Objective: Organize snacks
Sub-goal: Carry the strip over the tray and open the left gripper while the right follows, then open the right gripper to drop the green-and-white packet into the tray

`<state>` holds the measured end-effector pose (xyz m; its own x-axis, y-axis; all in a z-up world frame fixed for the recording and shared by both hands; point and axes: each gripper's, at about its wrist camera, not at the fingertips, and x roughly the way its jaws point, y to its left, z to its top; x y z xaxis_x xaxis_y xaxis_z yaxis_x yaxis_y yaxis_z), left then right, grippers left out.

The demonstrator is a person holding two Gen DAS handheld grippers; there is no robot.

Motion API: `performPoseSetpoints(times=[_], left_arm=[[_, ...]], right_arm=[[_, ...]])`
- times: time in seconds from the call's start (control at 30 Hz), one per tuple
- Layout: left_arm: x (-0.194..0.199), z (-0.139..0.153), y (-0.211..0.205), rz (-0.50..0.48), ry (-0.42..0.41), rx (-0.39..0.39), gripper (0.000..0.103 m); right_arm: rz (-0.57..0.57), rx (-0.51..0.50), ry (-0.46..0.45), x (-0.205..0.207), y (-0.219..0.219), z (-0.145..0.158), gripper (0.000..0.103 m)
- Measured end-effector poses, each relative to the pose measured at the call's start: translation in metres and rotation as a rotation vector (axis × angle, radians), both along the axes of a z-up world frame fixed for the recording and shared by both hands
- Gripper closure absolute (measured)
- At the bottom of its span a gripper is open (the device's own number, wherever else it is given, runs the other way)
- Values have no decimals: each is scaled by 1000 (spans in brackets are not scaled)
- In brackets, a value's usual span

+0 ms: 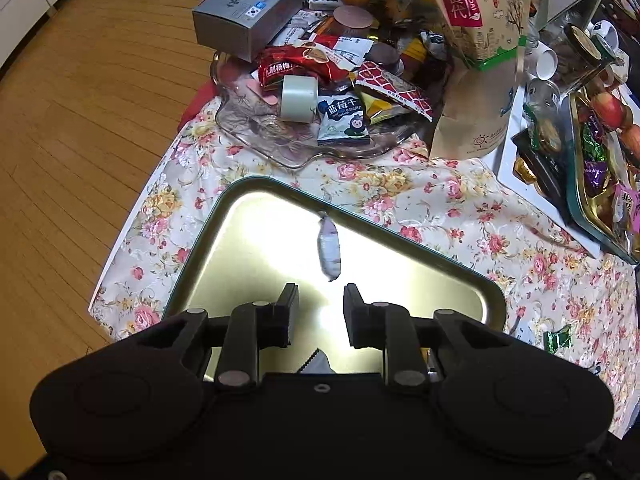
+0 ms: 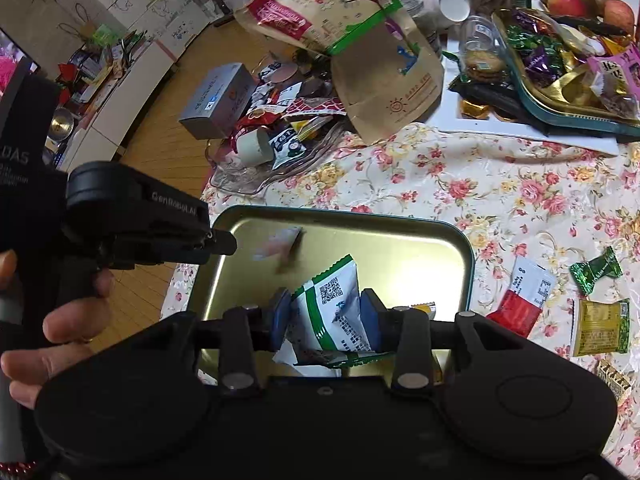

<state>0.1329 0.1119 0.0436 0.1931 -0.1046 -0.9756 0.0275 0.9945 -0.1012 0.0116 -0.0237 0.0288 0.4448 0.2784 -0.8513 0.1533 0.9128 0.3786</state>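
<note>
Green-and-white packet (image 2: 334, 312) clamped in right gripper (image 2: 326, 316) over the tin tray (image 2: 460, 248) — left gripper (image 1: 318, 312) spread, empty, small candy (image 1: 329, 249) dropping into tray. Next, likely: release the packet there.

Two tools: left tool (image 1: 318, 312), right tool (image 2: 326, 320). One metal tray (image 2: 440, 240), one blurred small sweet (image 2: 280, 246) over it, one green-and-white packet (image 2: 332, 304) between the right tool's pads. One glass dish (image 1: 280, 148), one roll of tape (image 1: 298, 98), one grey box (image 1: 248, 10), one tall brown paper bag (image 1: 480, 60). On the bench cloth: one red-and-white sachet (image 2: 524, 296), one green wrapped candy (image 2: 596, 270), one yellow-green packet (image 2: 600, 326). Two apples (image 2: 566, 2)
</note>
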Motion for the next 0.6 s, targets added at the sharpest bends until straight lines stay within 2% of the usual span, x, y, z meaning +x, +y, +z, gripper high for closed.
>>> performPoseSetpoints(times=[0.17,0.4,0.6], left_arm=[[-3,-3,-4,-17,30,-28,71],[-4,-3,-9,-34,35,-24,71],[-5,-6,-14,-53,46,-21,71]], right_arm=[[3,14,-5,2,0,-2,62],[15,95,-2,3,-1,0,55],[19,53,13,3,0,-3,54]])
